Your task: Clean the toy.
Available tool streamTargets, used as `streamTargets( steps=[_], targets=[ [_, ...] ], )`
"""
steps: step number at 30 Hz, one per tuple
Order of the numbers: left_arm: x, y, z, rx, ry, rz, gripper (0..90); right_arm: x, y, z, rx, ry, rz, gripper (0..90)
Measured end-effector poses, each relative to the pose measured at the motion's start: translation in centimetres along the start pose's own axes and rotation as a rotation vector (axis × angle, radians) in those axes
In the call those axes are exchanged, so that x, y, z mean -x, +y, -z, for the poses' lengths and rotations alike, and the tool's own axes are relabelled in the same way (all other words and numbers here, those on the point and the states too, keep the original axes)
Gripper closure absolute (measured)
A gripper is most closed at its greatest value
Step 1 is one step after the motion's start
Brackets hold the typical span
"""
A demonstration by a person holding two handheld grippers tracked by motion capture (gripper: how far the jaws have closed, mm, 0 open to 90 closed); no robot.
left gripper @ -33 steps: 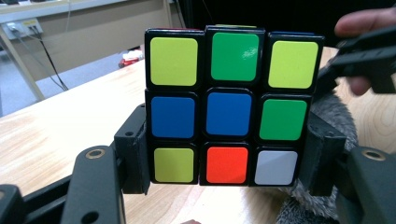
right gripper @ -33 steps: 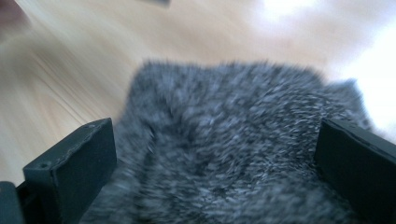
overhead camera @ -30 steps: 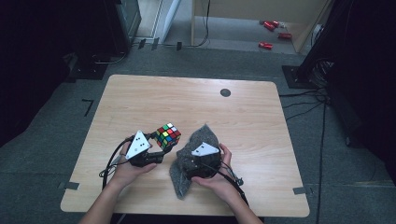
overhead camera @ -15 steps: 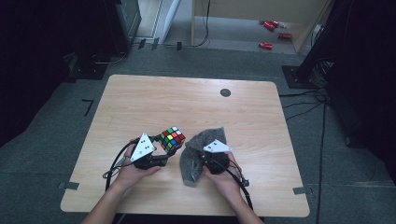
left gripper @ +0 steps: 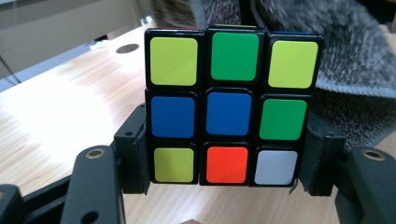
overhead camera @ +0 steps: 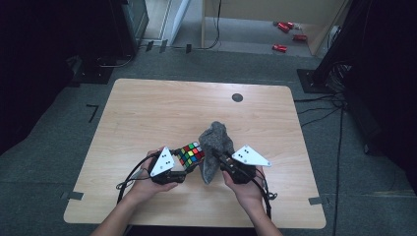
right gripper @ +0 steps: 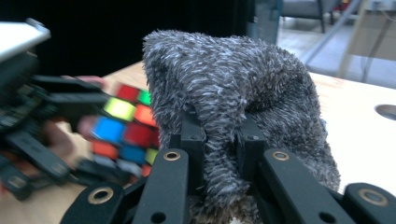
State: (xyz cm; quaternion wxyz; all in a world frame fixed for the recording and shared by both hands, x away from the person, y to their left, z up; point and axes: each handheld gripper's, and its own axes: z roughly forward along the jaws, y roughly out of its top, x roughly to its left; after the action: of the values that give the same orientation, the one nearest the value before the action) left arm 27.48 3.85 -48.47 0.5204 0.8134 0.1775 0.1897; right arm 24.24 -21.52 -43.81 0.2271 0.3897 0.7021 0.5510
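The left gripper point(overhead camera: 183, 173) has its two black jaws clamped on the sides of a black-framed plastic puzzle cube with coloured square stickers point(left gripper: 232, 105), holding it up off the pale wooden table point(overhead camera: 147, 118). In the left gripper view the face turned to the camera shows yellow-green, green and yellow-green across the top, blue, blue and green in the middle, and yellow-green, orange and white along the bottom. The right gripper point(right gripper: 223, 135) has its jaws drawn close together, pinching a fold of a shaggy grey cloth point(right gripper: 233, 88), which bunches into a peak above them. In the high view, cube and cloth sit just beside each other between the two grippers, above the table's near half; whether they touch I cannot tell.
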Motion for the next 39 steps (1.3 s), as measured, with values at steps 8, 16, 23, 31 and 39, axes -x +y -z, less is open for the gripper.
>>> streamTargets(
  steps=[8,16,23,31,39],
  targets=[
    [1.2,0.2,-0.6,-0.022,-0.014,-0.049,35.3,-2.8,0.5,-0.4,-0.035,0.124,0.026,78.2],
    [1.6,0.6,-0.5,-0.006,-0.026,-0.055,35.4,-0.8,-0.1,-0.4,-0.045,0.046,-0.024,78.2],
    [1.6,0.5,-0.8,-0.027,-0.032,-0.047,35.4,-1.6,-0.2,-0.4,-0.040,0.050,-0.022,77.8],
    [1.6,0.7,-0.4,-0.006,-0.026,-0.042,35.4,-0.9,-0.4,-0.4,-0.035,-0.002,-0.024,77.9],
    [1.5,0.8,-0.6,-0.001,-0.041,-0.026,35.5,-1.9,0.0,-0.2,-0.017,0.057,-0.021,77.8]
  ],
)
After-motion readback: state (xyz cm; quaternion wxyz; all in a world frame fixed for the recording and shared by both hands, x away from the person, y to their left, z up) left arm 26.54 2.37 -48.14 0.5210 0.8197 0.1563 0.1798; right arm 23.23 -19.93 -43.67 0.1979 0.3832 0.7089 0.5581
